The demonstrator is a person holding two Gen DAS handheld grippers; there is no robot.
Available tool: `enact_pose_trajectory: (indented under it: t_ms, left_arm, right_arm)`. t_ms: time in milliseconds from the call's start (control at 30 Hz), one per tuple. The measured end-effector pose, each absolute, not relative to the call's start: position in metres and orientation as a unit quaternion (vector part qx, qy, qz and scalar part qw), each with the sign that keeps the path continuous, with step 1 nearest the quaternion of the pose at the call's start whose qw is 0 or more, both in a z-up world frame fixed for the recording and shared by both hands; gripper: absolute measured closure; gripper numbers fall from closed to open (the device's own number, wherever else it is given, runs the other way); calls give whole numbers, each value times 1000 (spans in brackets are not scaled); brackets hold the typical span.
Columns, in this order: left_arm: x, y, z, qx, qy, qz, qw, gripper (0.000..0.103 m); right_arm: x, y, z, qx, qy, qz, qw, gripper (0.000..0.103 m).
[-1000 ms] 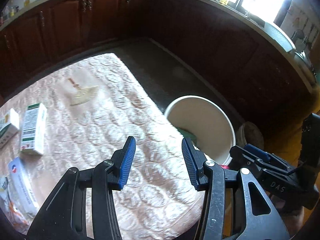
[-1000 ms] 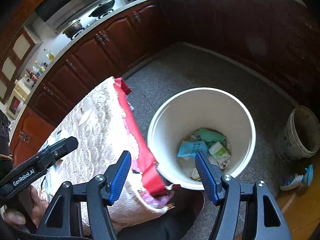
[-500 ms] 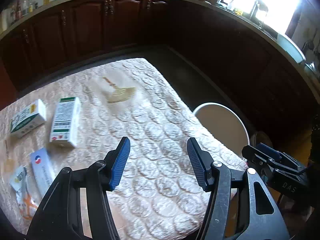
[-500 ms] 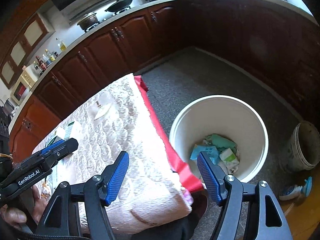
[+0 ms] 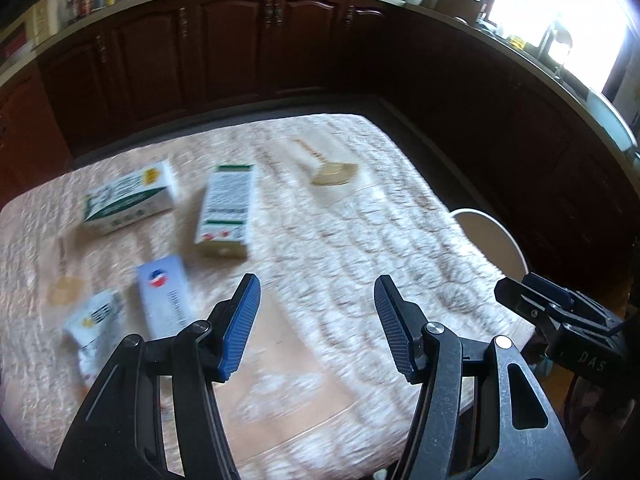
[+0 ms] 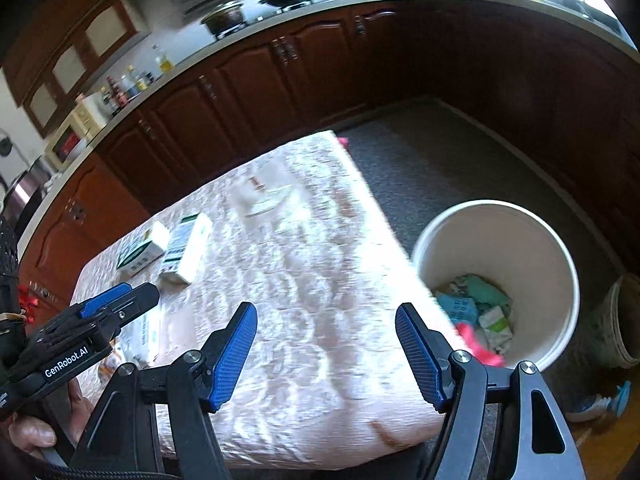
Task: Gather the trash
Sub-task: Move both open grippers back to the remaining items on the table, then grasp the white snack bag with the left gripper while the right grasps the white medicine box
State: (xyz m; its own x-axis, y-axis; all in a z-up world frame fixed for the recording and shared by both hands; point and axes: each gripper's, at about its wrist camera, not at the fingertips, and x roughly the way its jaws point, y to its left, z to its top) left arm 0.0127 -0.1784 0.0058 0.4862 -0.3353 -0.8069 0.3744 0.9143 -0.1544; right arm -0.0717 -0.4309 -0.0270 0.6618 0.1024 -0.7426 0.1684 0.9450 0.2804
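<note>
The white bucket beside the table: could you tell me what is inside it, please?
In the white bucket lie crumpled wrappers, teal, blue and white-green. The table edge and the right gripper's finger hide the near part.

Two green-and-white cartons point(image 5: 130, 198) point(image 5: 226, 210) lie flat ahead-left of the left gripper point(image 5: 316, 322). A blue-white box point(image 5: 166, 296) and crumpled packet point(image 5: 94, 330) lie nearer, left. The white bin point(image 6: 500, 280), holding wrappers, stands ahead-right of the right gripper point(image 6: 326, 354).

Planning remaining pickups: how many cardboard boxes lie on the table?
3: green-white box far left, upright-printed box beside it, blue-white box nearest the left gripper. Others may be hidden.

Dark wood cabinets point(image 5: 224, 52) — grey floor point(image 6: 440, 160)
</note>
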Motion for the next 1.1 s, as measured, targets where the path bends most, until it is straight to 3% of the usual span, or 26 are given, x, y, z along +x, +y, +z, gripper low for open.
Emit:
enact_pose_trajectory:
  t_ms: [300,433,767,1100]
  left_arm:
    - [12,-85,-5,3,485,-150,862,44]
    - [15,-47,-19,-10,503,-128,855,36]
    - [23,-3,-62,6,545,-66,836,36]
    - [20,46,-51,-101,548,-90,825,33]
  right_arm:
    - [-45,-363,-42,137,440,60,885,34]
    - [-33,-332,-52,122,458,88,876,34]
    - [-11,-275,-57,88,474,136,865,34]
    - [21,-221,-77,68,503,174,844,30]
